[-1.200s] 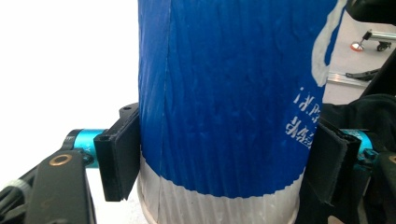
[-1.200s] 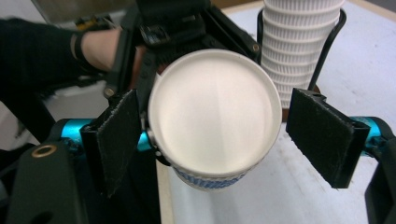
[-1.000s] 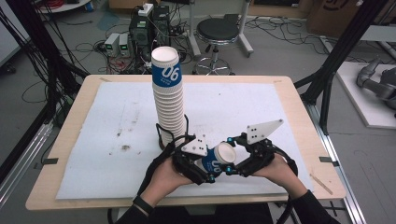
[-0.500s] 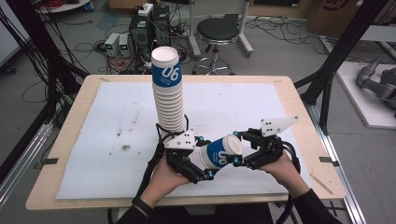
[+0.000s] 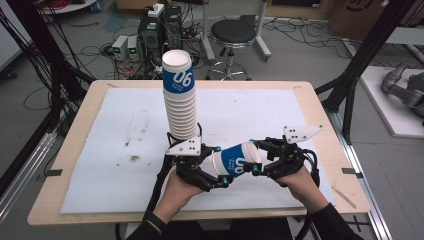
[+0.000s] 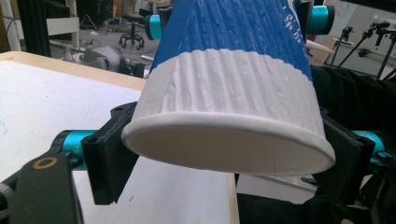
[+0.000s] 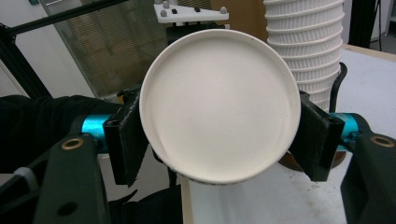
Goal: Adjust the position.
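A: Where's the single paper cup (image 5: 235,160)?
B: Lying on its side in the air between the two grippers, above the near edge of the white mat (image 5: 125,125), at about five o'clock from the tall stack of cups (image 5: 179,100).
A: And the right gripper (image 5: 257,165)?
B: Its pads pinch the cup at its closed bottom end; in the right gripper view that round white base (image 7: 219,105) sits squeezed between both jaws.
A: The left gripper (image 5: 220,177)?
B: Its jaws have just been closing, the cup's open rim (image 6: 229,144) between them. Both pads touch the rim's sides.
A: The stack?
B: Upright at twelve o'clock from the left hand (image 5: 177,187).
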A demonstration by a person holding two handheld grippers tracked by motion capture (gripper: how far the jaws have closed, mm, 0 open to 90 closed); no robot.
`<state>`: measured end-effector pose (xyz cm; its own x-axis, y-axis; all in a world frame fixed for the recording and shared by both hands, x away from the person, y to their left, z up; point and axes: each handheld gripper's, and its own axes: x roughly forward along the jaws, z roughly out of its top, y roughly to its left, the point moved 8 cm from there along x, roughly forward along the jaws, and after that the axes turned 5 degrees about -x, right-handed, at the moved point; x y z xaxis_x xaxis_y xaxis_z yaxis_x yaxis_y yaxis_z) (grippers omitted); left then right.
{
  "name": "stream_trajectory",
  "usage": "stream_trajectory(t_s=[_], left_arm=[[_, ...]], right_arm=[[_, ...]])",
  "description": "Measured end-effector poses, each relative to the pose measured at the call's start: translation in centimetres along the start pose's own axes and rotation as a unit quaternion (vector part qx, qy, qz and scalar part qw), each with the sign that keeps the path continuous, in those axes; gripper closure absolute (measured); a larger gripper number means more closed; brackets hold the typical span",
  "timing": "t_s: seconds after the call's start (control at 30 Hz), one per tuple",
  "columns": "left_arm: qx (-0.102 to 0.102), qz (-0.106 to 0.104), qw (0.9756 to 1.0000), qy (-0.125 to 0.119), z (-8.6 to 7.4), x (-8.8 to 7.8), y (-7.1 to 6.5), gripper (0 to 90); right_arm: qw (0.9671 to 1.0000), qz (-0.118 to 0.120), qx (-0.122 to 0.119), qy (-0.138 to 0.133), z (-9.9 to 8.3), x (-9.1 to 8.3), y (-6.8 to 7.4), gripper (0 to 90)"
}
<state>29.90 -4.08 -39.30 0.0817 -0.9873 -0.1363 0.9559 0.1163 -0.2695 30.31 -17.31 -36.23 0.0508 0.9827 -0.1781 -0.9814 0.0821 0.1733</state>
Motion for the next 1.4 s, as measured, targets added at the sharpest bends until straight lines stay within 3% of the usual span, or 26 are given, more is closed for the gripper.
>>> stream_trajectory(t_s=[0.13,0.23,0.3,0.4,0.5,0.67,0.73,0.87,0.97,1.07,1.13,1.23,1.3,1.4], left_arm=[[0.009,0.003,0.9998,0.019,0.0,-0.2,0.0,20.0],[0.018,0.012,0.9988,0.044,0.0,-0.4,0.0,20.6],[0.020,0.020,0.9975,0.065,-0.1,-0.5,0.1,20.8],[0.035,0.036,0.9934,0.103,-0.3,-0.7,0.2,21.0],[0.047,0.049,0.9886,0.134,-0.5,-0.7,0.3,21.1],[0.066,0.065,0.9787,0.183,-1.0,-0.6,0.3,21.3],[0.067,0.065,0.9779,0.187,-1.0,-0.5,0.2,21.3],[0.061,0.055,0.9806,0.178,-0.9,-0.5,0.0,21.3],[0.056,0.050,0.9836,0.164,-0.7,-0.6,0.0,19.4],[0.050,0.045,0.9895,0.128,-0.3,-0.5,-0.1,16.6],[0.036,0.034,0.9933,0.104,0.0,-0.6,-0.1,13.9],[0.013,0.017,0.9986,0.048,0.7,-1.0,-0.2,9.9],[-0.001,0.001,0.9998,0.021,1.0,-1.2,-0.3,8.7],[-0.001,0.000,1.0000,0.003,1.4,-1.2,-0.4,8.6]], right_arm=[[1.0000,0.006,0.001,0.008,-0.2,0.0,-0.1,29.3],[0.9995,0.002,-0.007,0.030,-0.3,-0.1,-0.1,25.5],[0.9979,-0.010,-0.022,0.060,-0.5,-0.2,-0.1,22.9],[0.9949,-0.016,-0.040,0.092,-0.5,-0.3,0.1,22.1],[0.9893,-0.038,-0.063,0.126,-0.6,-0.3,0.0,21.5],[0.9851,-0.041,-0.070,0.152,-1.3,0.1,0.0,21.1],[0.9840,-0.034,-0.069,0.161,-1.8,0.5,0.0,21.2],[0.9828,-0.025,-0.063,0.172,-2.5,0.8,-0.1,27.3],[0.9854,-0.016,-0.068,0.156,-2.4,0.8,-0.1,28.5],[0.9894,-0.005,-0.059,0.133,-2.1,0.6,-0.1,29.2],[0.9915,-0.001,-0.055,0.118,-1.9,0.4,-0.2,29.4],[0.9939,-0.001,-0.055,0.096,-1.7,0.1,-0.3,29.5],[0.9957,0.001,-0.049,0.079,-1.5,-0.1,-0.3,29.5],[0.9978,0.006,-0.038,0.053,-1.1,-0.3,-0.3,29.5]])
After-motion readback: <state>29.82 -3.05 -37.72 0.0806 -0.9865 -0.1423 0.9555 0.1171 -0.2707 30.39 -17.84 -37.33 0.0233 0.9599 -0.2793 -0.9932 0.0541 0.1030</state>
